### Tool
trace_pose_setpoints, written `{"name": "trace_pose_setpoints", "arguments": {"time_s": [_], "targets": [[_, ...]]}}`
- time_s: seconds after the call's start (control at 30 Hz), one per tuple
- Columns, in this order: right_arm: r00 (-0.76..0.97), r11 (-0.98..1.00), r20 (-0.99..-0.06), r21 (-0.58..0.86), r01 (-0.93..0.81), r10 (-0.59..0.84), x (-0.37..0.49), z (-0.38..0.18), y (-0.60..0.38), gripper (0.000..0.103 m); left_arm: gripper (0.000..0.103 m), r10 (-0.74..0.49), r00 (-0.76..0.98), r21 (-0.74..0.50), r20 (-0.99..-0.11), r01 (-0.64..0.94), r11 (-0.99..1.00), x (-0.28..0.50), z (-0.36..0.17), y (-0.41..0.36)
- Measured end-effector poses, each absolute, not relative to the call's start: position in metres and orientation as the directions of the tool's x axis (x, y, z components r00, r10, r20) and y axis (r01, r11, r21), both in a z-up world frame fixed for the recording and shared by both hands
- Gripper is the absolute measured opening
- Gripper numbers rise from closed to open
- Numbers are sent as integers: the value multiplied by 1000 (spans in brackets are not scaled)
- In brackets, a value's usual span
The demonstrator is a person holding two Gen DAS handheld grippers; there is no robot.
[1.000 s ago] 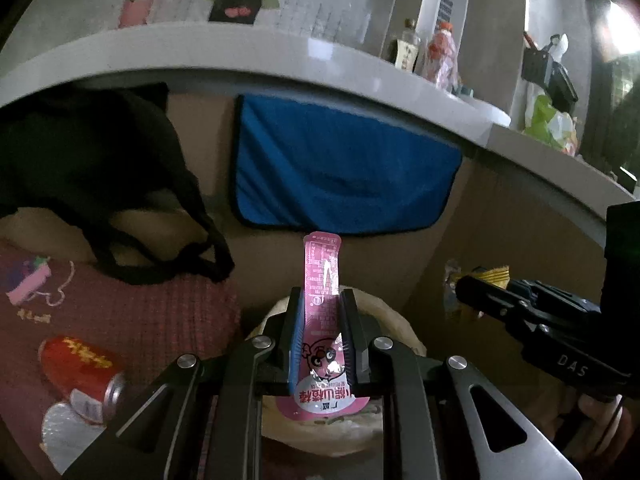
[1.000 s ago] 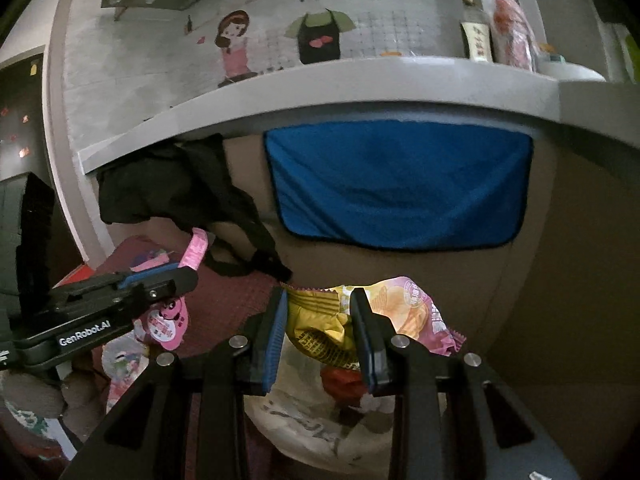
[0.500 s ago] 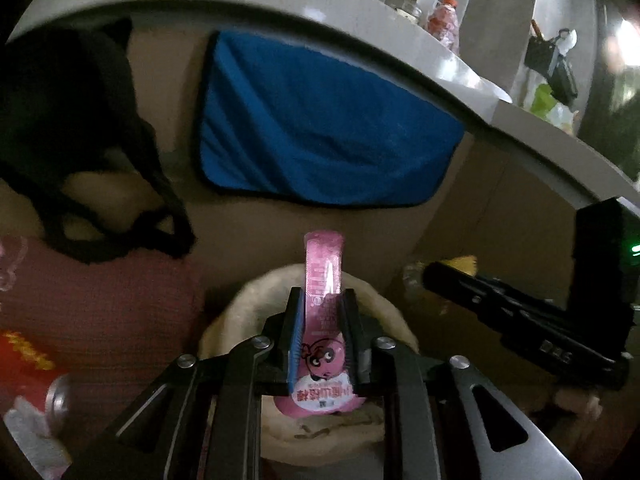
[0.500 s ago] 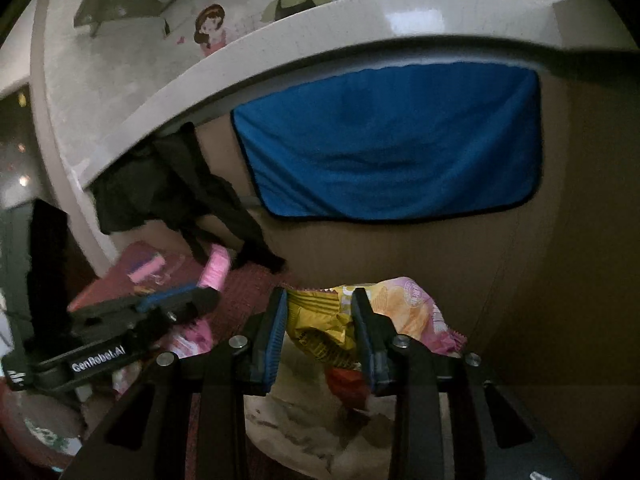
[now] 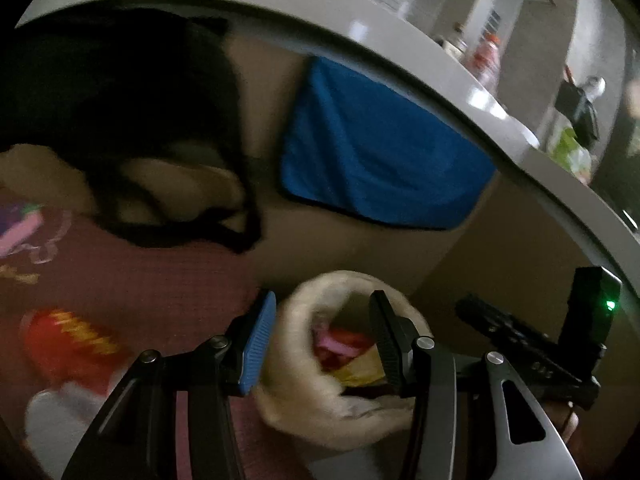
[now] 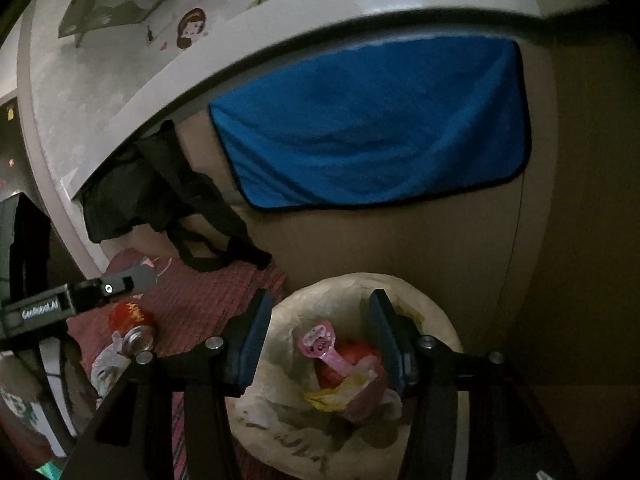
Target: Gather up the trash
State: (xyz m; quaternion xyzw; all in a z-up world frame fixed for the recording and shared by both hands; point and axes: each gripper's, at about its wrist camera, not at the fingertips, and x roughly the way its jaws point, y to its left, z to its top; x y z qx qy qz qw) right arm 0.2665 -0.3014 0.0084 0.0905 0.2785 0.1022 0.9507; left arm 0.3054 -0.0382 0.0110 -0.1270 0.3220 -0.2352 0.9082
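Trash, the wrappers this job is about, now lies inside the cream-lined bin (image 6: 288,432) straight below both claws: the pink pouch (image 6: 320,342) with its cartoon face sits on top, the yellow wrapper (image 6: 340,394) beside it, something red underneath. The right gripper (image 6: 318,338) hangs directly over the bin mouth with its blue pads spread wide and nothing between them; its jaws have just been opening, and the place fits a drop straight down, so the wrapper lands inside and not on the rim. The left gripper (image 5: 320,336) stands the same way over the same opening, pads apart and empty, its jaws likewise having just opened, the pink and yellow pieces visible below the gap. Both being over one container at once looks like a joint release. Just left of the bin, on the dark red mat (image 6: 200,304), a red can (image 6: 130,322) lies on its side with white crumpled packaging (image 6: 106,372) touching it; I judge these the next pieces to fetch, and the left claw is the nearer one. Farther back a black bag (image 6: 160,192) slumps against the cabinet front, and a blue cloth (image 6: 372,124) hangs from under the pale counter edge (image 6: 280,44), well apart from the bin and likely no part of the litter
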Motion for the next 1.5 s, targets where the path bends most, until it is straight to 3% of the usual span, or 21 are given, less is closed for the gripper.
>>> {"name": "trace_pose_setpoints", "arguments": {"time_s": [0.37,0.6,0.8,1.07,1.3,1.5], "targets": [[794,925,-474,212,-316,381,249,31,-203,56,50,-248,834,-337,-493,80,938,259,43,137],[706,873,-521,204,-442,479,252,18,-115,61,50,-136,872,-307,-470,-17,951,235,53,229],[618,840,-591,221,-495,519,250,-9,-57,61,50,-221,820,-393,-528,-5,920,241,19,270],[463,829,-728,264,-493,506,229,-74,-29,61,50,-285,780,-415,-557,37,909,243,-24,261],[499,836,-708,241,-493,499,228,-71,-37,61,52,-369,784,-449,-500,130,884,303,-29,265],[543,846,-689,198,-495,480,240,-60,-39,61,56,-283,778,-439,-561,10,898,408,-54,308]]}}
